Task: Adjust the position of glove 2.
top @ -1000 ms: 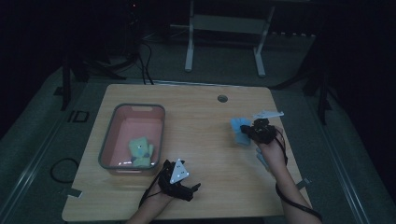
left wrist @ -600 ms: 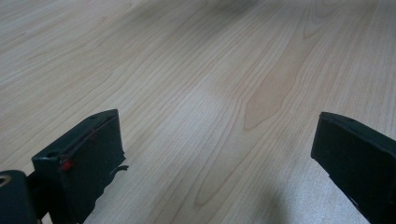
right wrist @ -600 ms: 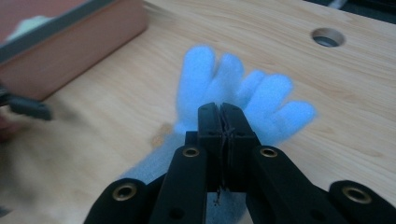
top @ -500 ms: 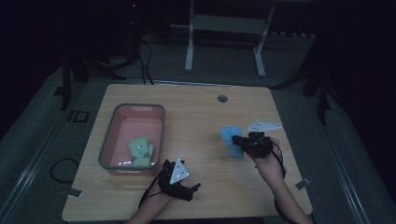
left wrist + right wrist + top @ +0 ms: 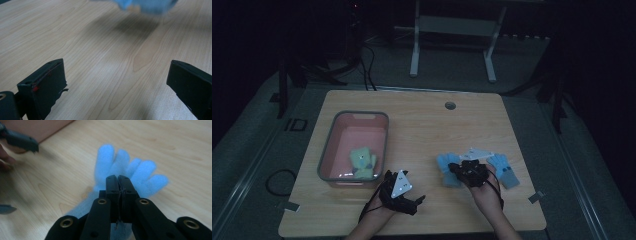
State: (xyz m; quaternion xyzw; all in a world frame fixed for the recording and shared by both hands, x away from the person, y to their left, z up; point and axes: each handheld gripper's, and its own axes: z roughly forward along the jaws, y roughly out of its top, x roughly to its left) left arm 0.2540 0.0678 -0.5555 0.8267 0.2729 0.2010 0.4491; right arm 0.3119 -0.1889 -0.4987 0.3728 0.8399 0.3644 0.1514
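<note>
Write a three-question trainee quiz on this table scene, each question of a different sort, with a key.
1. True or false: the right gripper is shut on a blue glove.
2. Which colour is the glove in the pink bin? A red, B green, C black.
3. Fill in: the jaws of the left gripper stand ____ over bare table.

Key: 1 true; 2 B; 3 open. A second blue glove lies right of the right gripper.
</note>
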